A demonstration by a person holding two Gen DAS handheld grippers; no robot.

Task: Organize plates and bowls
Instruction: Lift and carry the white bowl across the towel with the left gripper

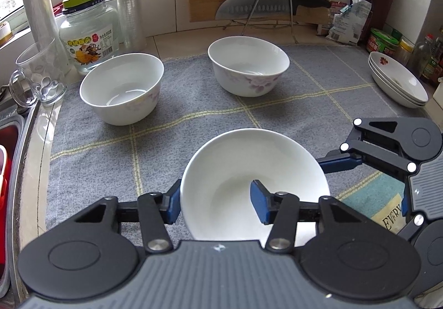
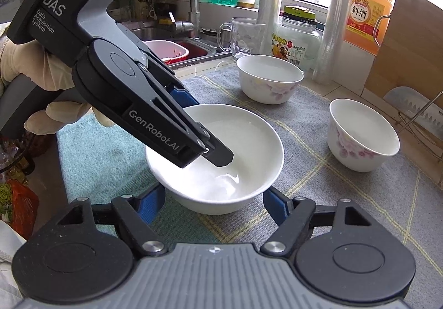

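Lost the near rim of the plain bowl (image 1: 249, 170) behind the body of the left gripper (image 1: 217, 203) in the left wrist view. Lost its far-left rim under that same gripper in the right wrist view, along with most of the gloved hand (image 2: 41, 65) holding it.

Found the bowl empty on the grey cloth (image 1: 193, 129) near the front edge of the table (image 1: 166, 43). Saw the left jaws pinching its near wall, one pad inside and one outside. Saw the jaws of the right gripper (image 2: 213, 206) straddling the bowl low down, blue pads pressed against its outer wall on both sides.

Noted two flowered bowls (image 1: 121, 87) (image 1: 249, 65), upright and empty, toward the back edge, well apart, with bare cloth between. Noted stacked plates (image 1: 398, 79) at the right edge and a glass mug (image 1: 38, 73) at the left edge.
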